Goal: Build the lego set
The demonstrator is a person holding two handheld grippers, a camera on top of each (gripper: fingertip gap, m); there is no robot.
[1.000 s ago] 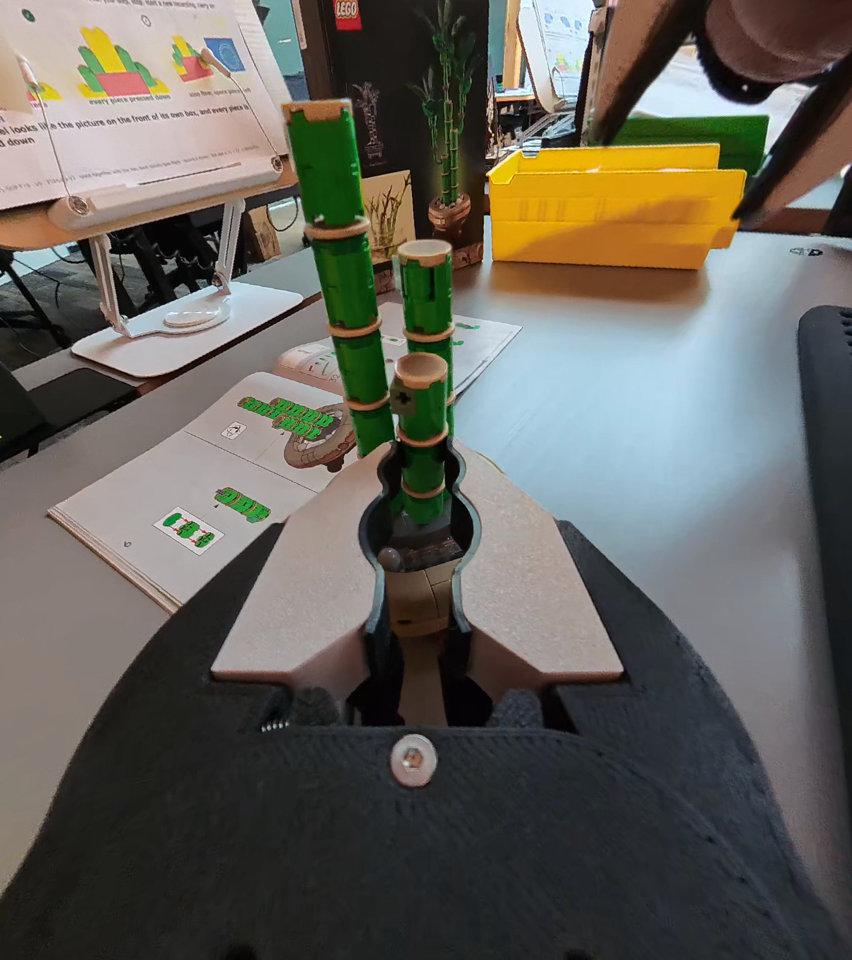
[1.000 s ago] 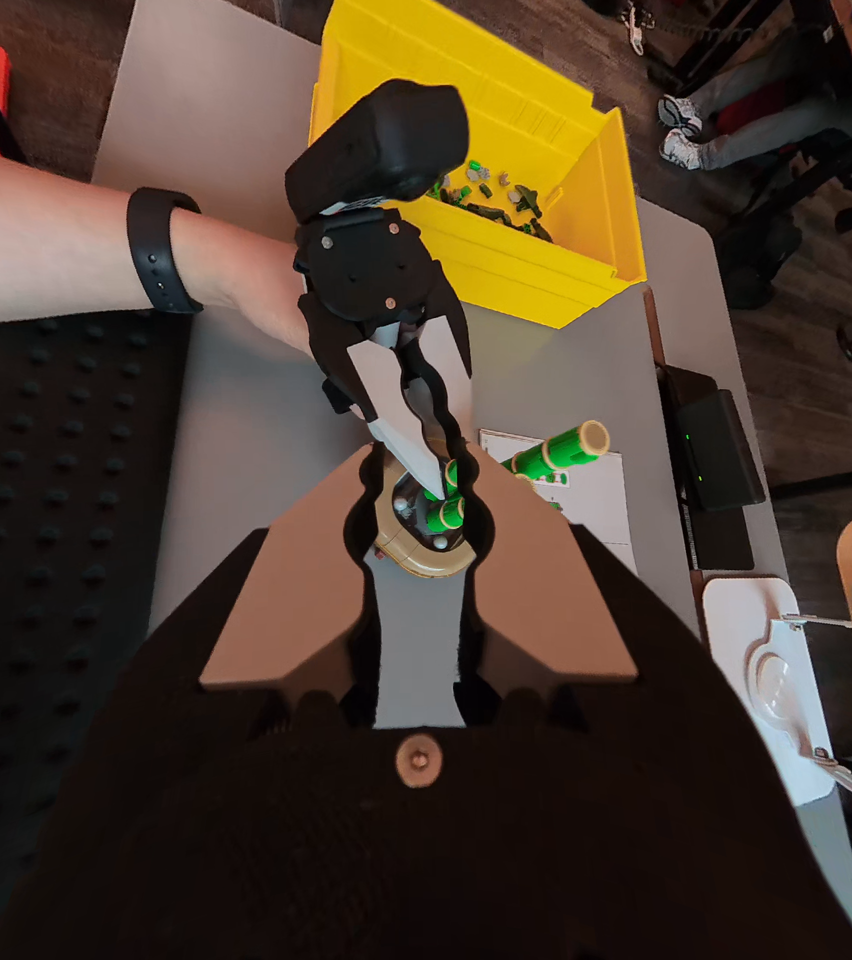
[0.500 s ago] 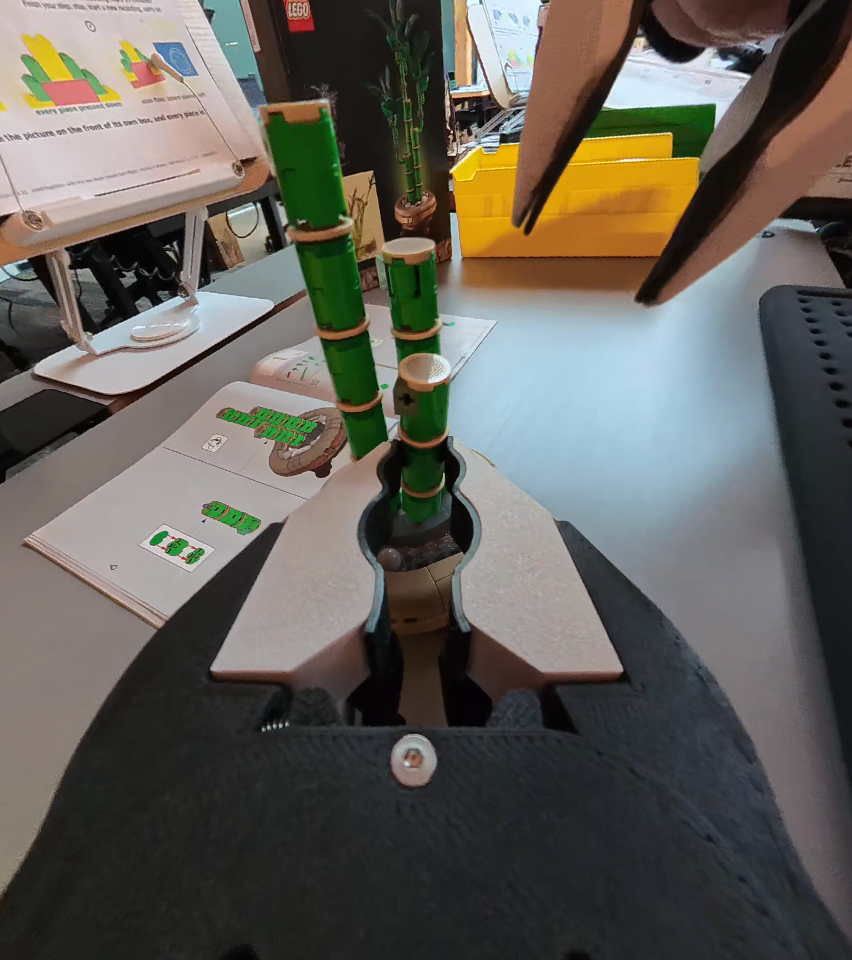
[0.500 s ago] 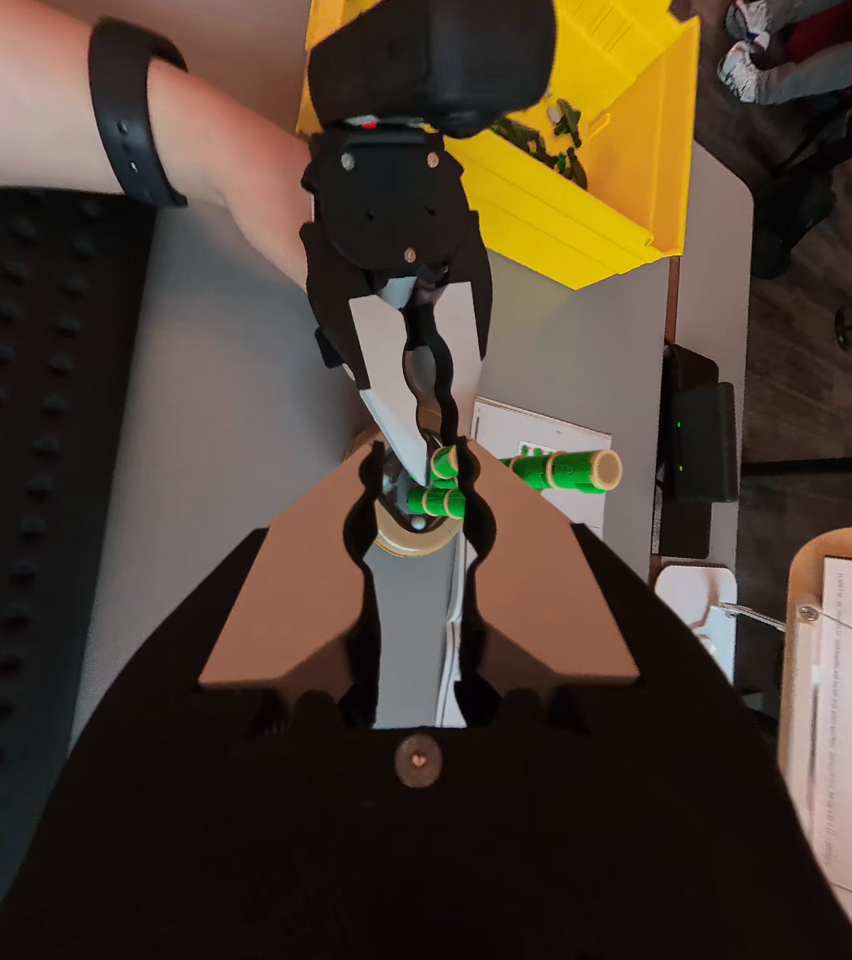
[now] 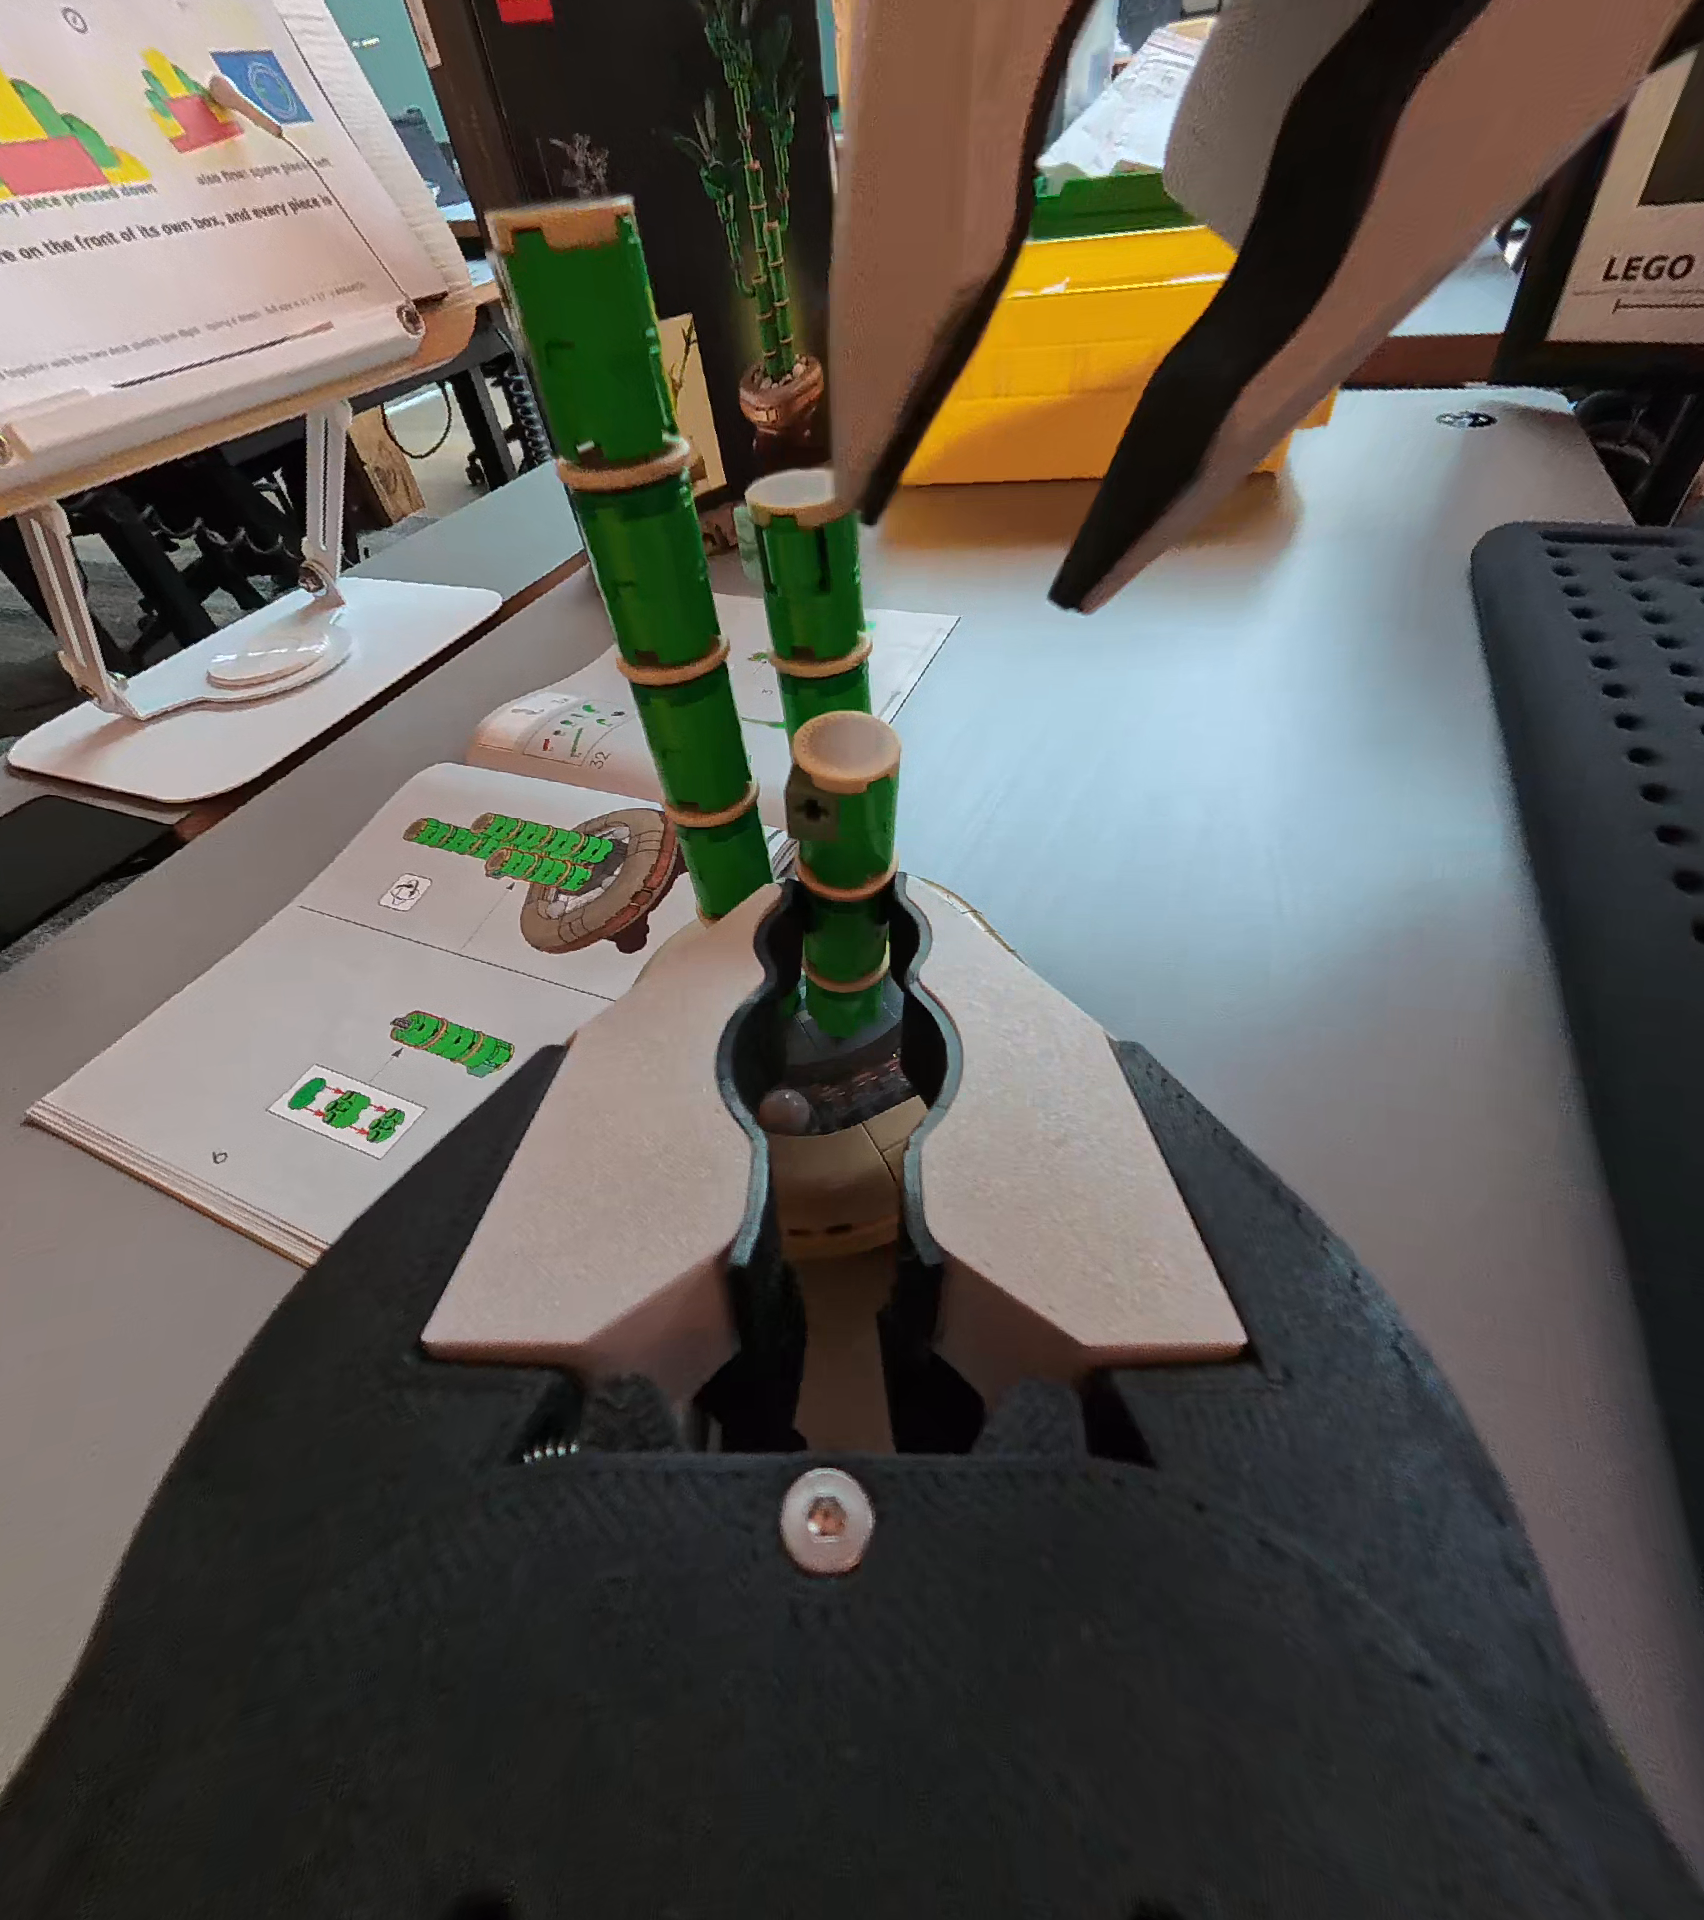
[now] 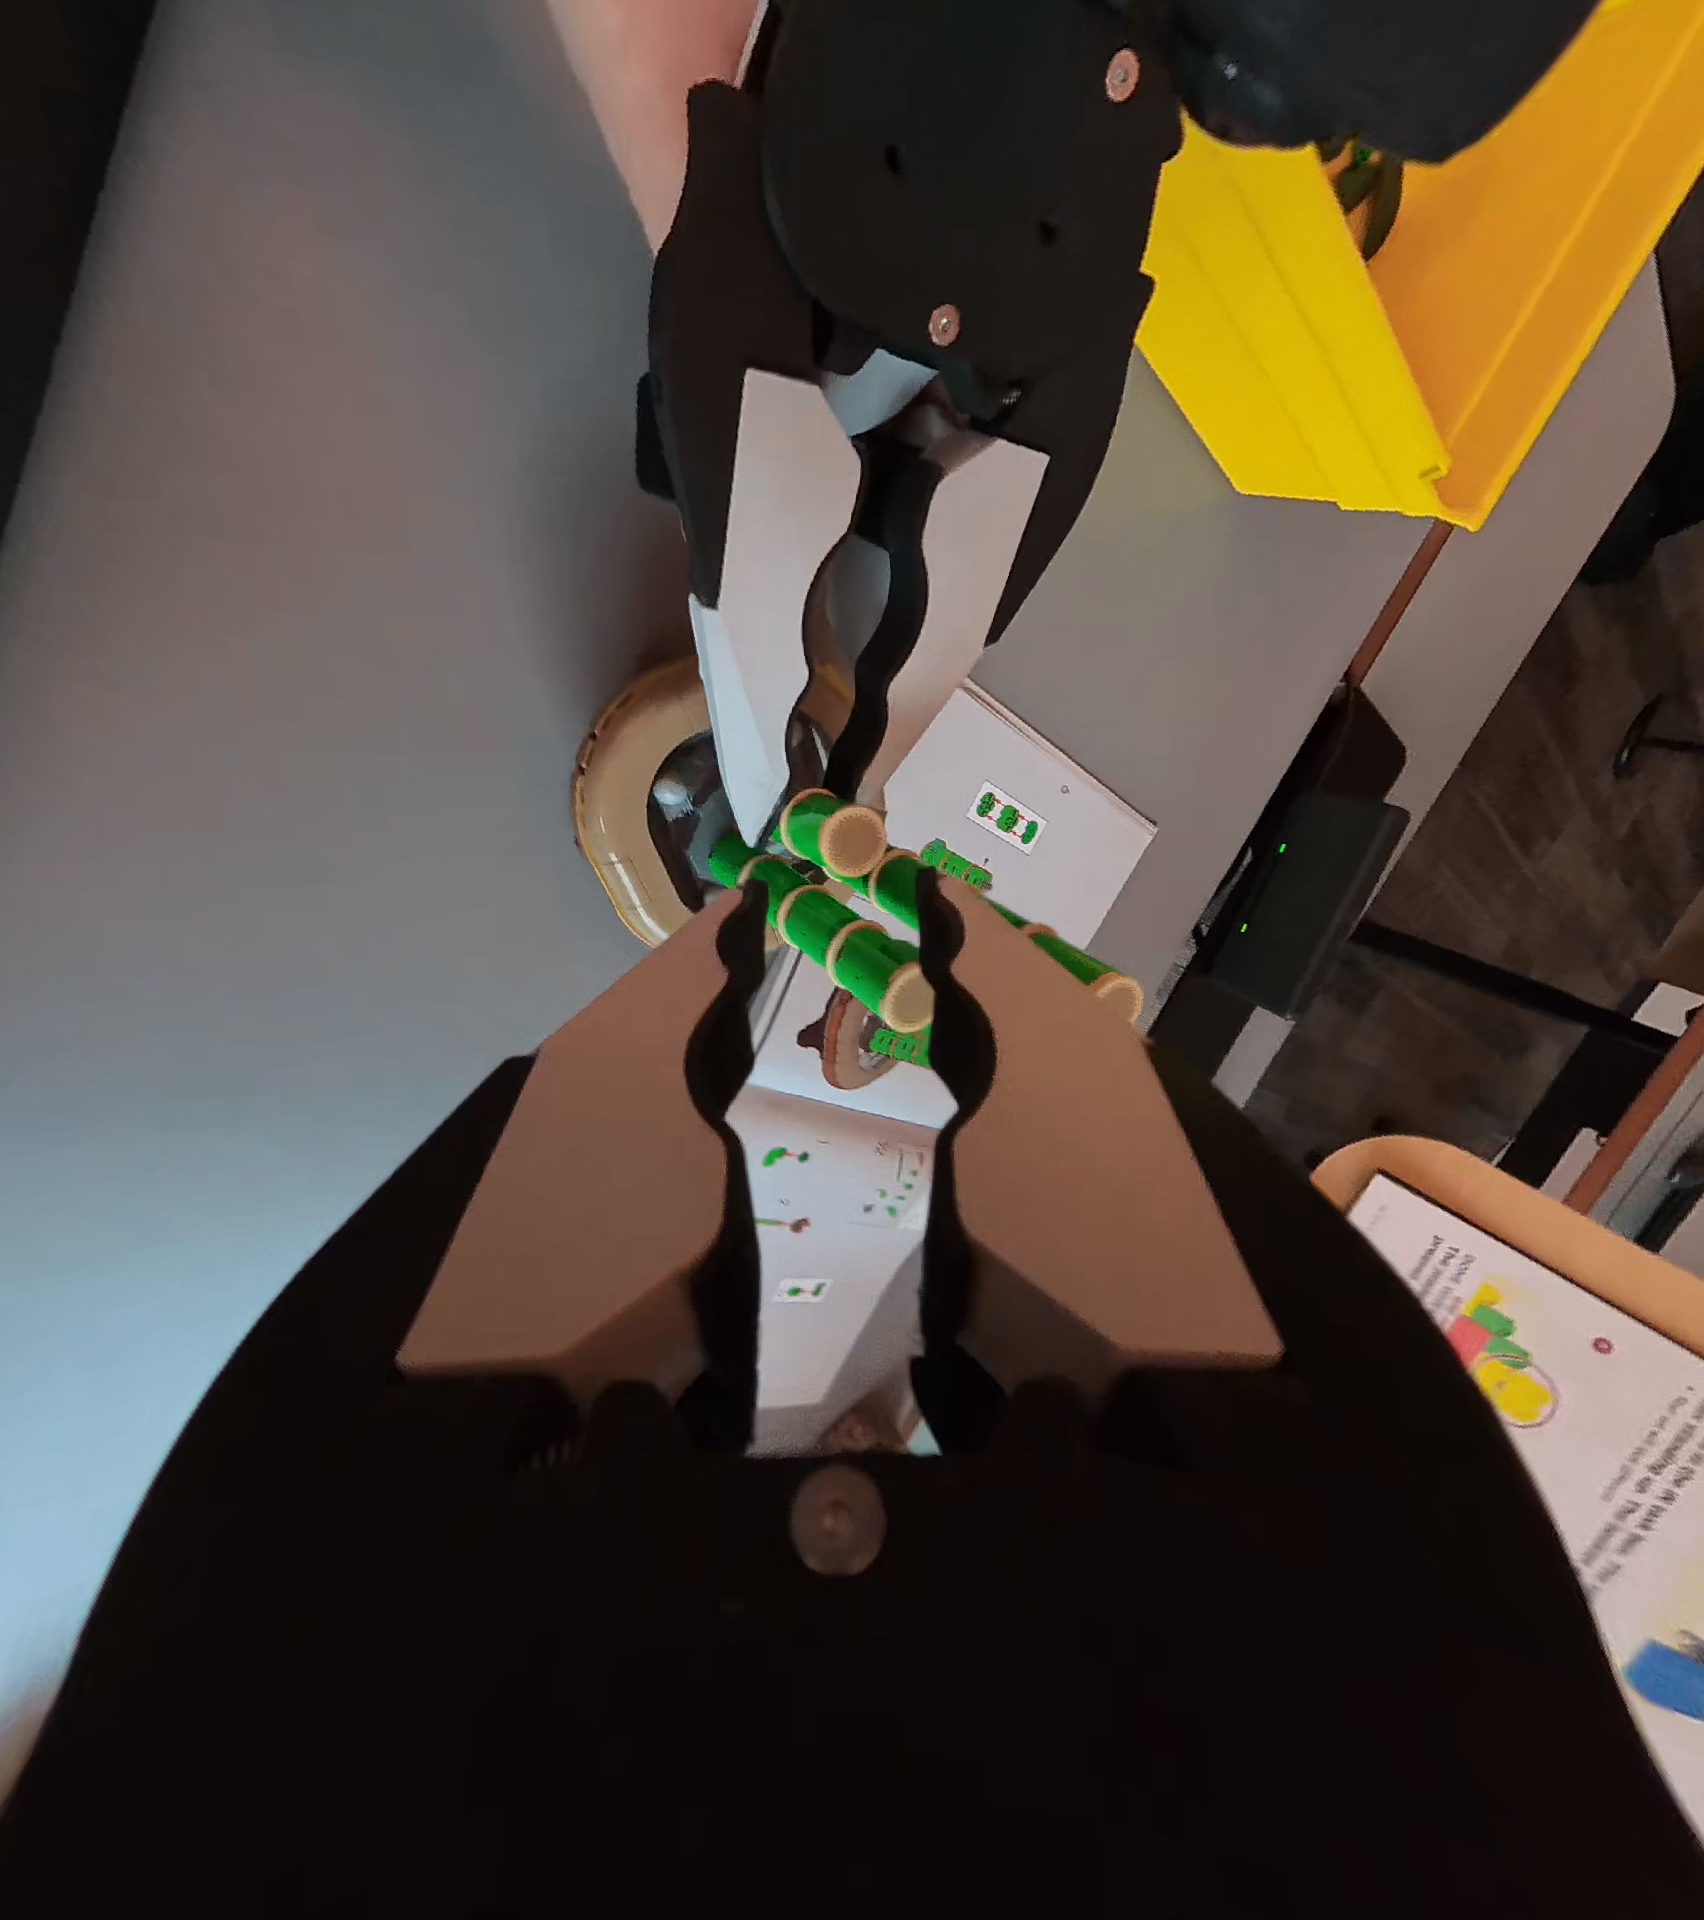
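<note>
A Lego bamboo model stands on the table: a tan round pot with three green stalks, tall, middle and short. My left gripper is shut on the pot and holds it upright; it also shows in the right wrist view. My right gripper is open and comes down from above. The middle stalk lies between its fingers. In the left wrist view the right gripper hangs over the stalks, one fingertip at the middle stalk's tan cap.
An open instruction booklet lies left of the model. A yellow parts bin stands at the back, a document stand at the left, a black perforated mat on the right. A black device sits at the table edge. Left tips to right tips: about 6 cm.
My right gripper has come down from high above toward the stalk tops, still open, and now straddles the middle stalk. My left gripper has kept its hold on the pot.
</note>
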